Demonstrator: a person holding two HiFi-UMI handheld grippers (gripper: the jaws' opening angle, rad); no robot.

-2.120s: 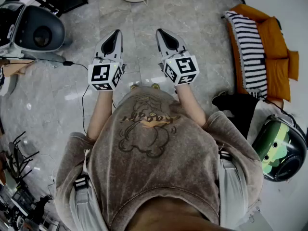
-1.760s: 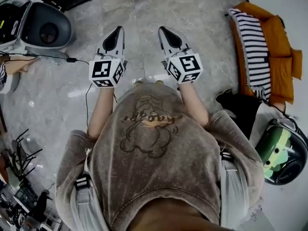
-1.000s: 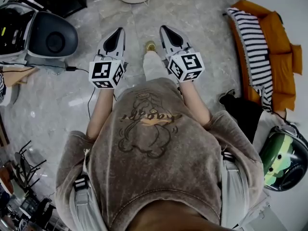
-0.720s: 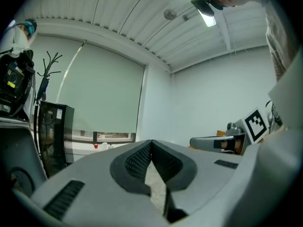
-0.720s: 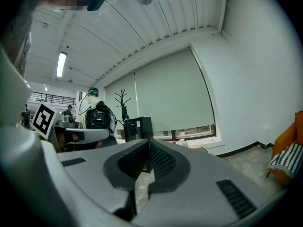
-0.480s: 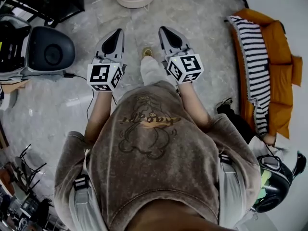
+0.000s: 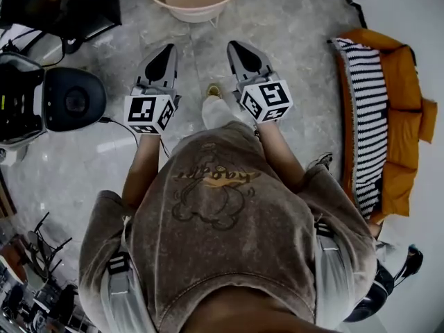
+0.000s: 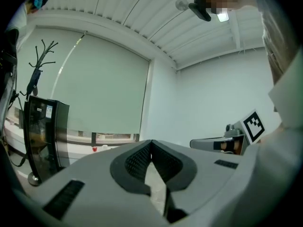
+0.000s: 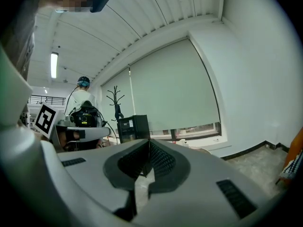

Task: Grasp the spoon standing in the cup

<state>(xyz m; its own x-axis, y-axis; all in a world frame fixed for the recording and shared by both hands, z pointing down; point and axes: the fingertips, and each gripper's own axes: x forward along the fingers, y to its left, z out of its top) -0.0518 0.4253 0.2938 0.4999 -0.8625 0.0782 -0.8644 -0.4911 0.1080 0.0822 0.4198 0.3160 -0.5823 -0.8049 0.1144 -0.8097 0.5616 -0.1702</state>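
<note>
Above the grey floor (image 7: 291, 26), the left gripper (image 7: 168, 47) and the right gripper (image 7: 232, 44) are pointing forward side by side, each holding its jaws fully together, with nothing between. The spoon is showing in no view.

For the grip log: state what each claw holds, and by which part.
Nothing. The left claw and the right claw are both shut and empty.

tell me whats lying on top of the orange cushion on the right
A black-and-white striped cloth lies along the near side of the orange cushion. The rest of its top looks bare. Anything under the cloth is covered.
</note>
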